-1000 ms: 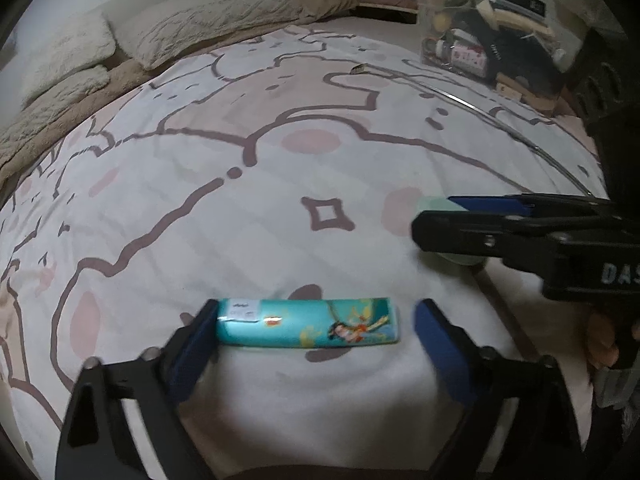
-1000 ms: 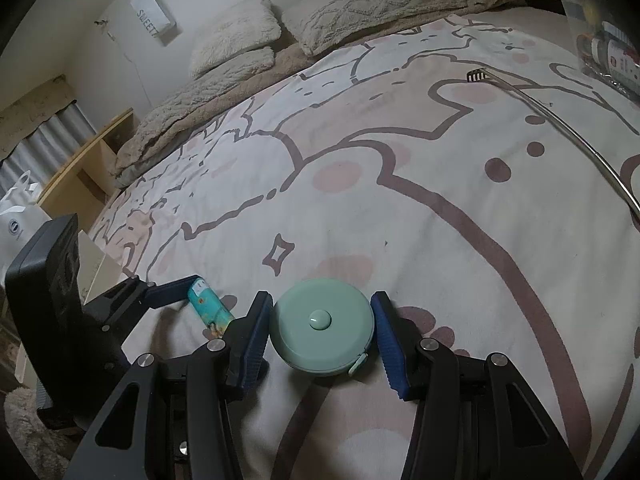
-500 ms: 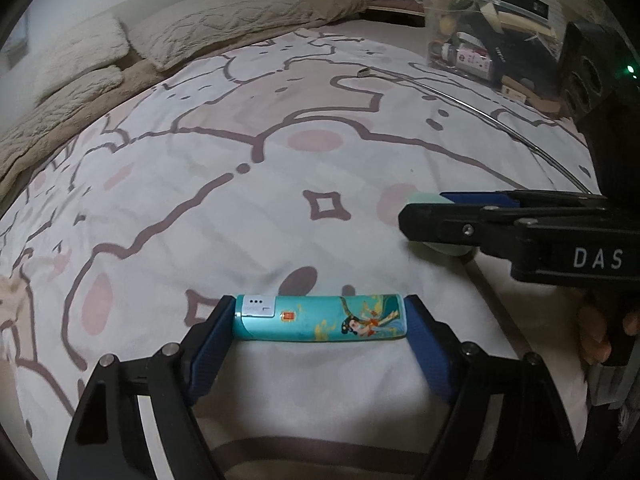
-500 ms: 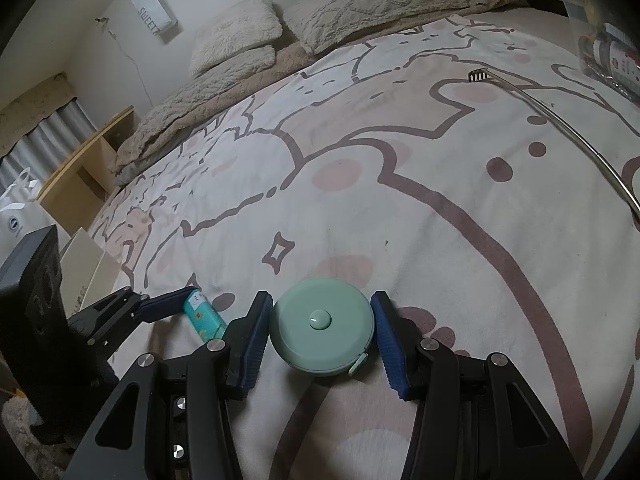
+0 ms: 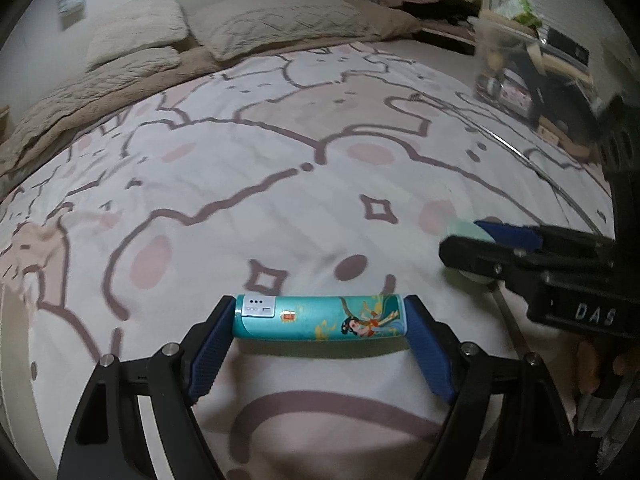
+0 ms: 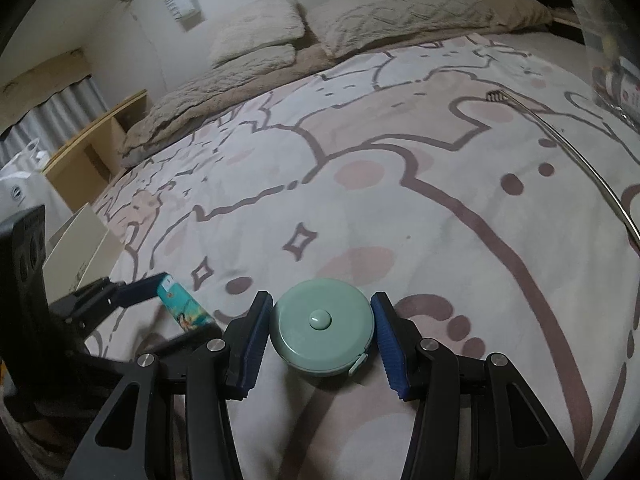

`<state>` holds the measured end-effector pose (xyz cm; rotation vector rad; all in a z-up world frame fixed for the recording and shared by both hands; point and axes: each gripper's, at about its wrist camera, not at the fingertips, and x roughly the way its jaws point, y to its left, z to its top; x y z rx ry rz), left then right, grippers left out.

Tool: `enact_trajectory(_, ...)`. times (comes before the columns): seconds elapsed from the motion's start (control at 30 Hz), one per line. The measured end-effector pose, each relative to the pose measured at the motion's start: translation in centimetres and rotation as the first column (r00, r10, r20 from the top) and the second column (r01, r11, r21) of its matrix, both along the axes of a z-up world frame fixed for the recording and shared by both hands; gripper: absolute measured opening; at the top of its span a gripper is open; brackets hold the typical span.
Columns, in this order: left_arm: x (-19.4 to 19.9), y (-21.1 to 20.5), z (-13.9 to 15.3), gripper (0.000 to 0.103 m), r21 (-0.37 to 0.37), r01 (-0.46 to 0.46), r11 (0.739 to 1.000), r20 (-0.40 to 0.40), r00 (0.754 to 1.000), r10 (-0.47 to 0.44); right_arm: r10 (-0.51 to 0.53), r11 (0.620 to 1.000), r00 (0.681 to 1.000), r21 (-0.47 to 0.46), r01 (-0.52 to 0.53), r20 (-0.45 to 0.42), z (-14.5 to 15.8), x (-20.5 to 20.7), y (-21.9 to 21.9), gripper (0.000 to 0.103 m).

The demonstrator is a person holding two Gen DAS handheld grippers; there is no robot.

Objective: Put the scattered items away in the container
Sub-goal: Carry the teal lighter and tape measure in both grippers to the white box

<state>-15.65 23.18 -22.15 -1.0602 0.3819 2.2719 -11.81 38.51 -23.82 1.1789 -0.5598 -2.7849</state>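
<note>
A teal stick-shaped case point(image 5: 320, 318) with a painted figure lies crosswise between the blue pads of my left gripper point(image 5: 320, 312). Both pads press on its ends, just above the patterned bedspread point(image 5: 240, 168). In the right wrist view the same case point(image 6: 182, 306) and left gripper point(image 6: 176, 308) show at the lower left. My right gripper point(image 6: 322, 312) is shut on a round mint-green tape measure point(image 6: 322, 332) resting on the bedspread. From the left wrist view the right gripper point(image 5: 480, 240) reaches in from the right, and only a sliver of the tape measure point(image 5: 460, 228) shows.
A clear plastic container point(image 5: 516, 76) holding several items stands at the bed's far right, also seen as the container point(image 6: 612, 52). A long metal rod point(image 6: 560, 132) lies on the bedspread in front of it. Pillows point(image 6: 360, 20) line the far edge. A person's fingers point(image 5: 592, 364) hold the right gripper.
The left gripper's pads have closed from a gap onto the ends of the teal case, and the gripper has shifted a little with it. The right gripper stays still on the tape measure.
</note>
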Motion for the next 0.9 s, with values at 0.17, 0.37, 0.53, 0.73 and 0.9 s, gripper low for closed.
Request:
enact_trajectory(0.17, 0.5, -1.7, 1.7, 0.082, 0.032, -0.034, 0.999, -0.026, 0.999, 0.035, 0.045, 0.999, 0.999, 0.023, -0.045, -0.029, 0.6, 0.3, -1.2, 0.051)
enact_trajectory(0.37, 1.2, -3.6, 3.6, 0.082, 0.052, -0.066, 0.996, -0.065, 0.995, 0.07, 0.09, 0.994, 0.994, 0.066, -0.086, -0.055, 1.5, 0.6, -2.9, 0.051)
enact_trajectory(0.53, 1.8, -5.3, 5.2, 0.082, 0.088, -0.093, 0.992, -0.104, 0.989, 0.102, 0.113, 0.99, 0.989, 0.092, -0.104, -0.097, 2.9, 1.1, -3.8, 0.051)
enact_trajectory(0.73, 2.3, -6.9, 6.3, 0.082, 0.111, -0.111, 0.988, -0.151, 0.98, 0.128, 0.139, 0.986, 0.98, 0.114, -0.123, -0.144, 4.7, 1.4, -5.3, 0.051)
enact_trajectory(0.9, 2.1, -8.4, 7.6, 0.082, 0.157, -0.14, 0.978, -0.166, 0.972, 0.165, 0.163, 0.981, 0.973, 0.134, -0.142, -0.165, 5.9, 1.2, -6.7, 0.051)
